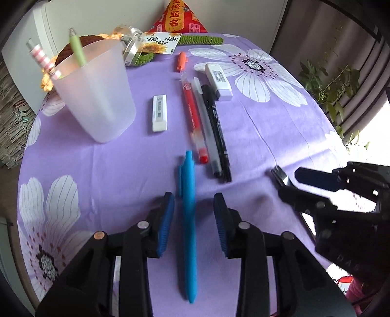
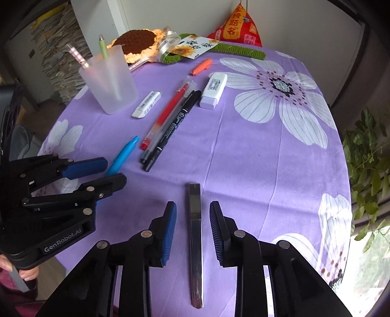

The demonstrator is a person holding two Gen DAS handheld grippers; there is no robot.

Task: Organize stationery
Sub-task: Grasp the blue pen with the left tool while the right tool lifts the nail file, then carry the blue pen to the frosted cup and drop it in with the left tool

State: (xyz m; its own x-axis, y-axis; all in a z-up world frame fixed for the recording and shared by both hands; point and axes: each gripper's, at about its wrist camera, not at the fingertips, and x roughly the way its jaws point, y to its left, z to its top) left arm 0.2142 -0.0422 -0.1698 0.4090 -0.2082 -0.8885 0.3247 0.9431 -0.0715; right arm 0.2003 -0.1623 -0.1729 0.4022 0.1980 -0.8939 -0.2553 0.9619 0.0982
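A blue pen (image 1: 189,219) lies on the purple flowered cloth (image 1: 109,165) between the open fingers of my left gripper (image 1: 194,207), not clamped. A dark flat metal tool (image 2: 195,234) lies between the open fingers of my right gripper (image 2: 193,214), not clamped. The right gripper shows in the left wrist view (image 1: 287,178), the left gripper in the right wrist view (image 2: 114,170). A frosted cup (image 1: 97,92) at the back left holds a green pen (image 1: 78,47) and a pink striped pen (image 1: 42,58). A red pen (image 1: 193,117), a clear pen (image 1: 207,126) and a black marker (image 1: 217,131) lie side by side in the middle.
Two white erasers (image 1: 159,113) (image 1: 218,81) and an orange cap (image 1: 181,61) lie beyond the pens. A crocheted sunflower (image 2: 139,44), a card (image 1: 162,42) and a red pouch (image 1: 179,17) sit at the table's back edge. Plants (image 2: 368,156) stand at the right.
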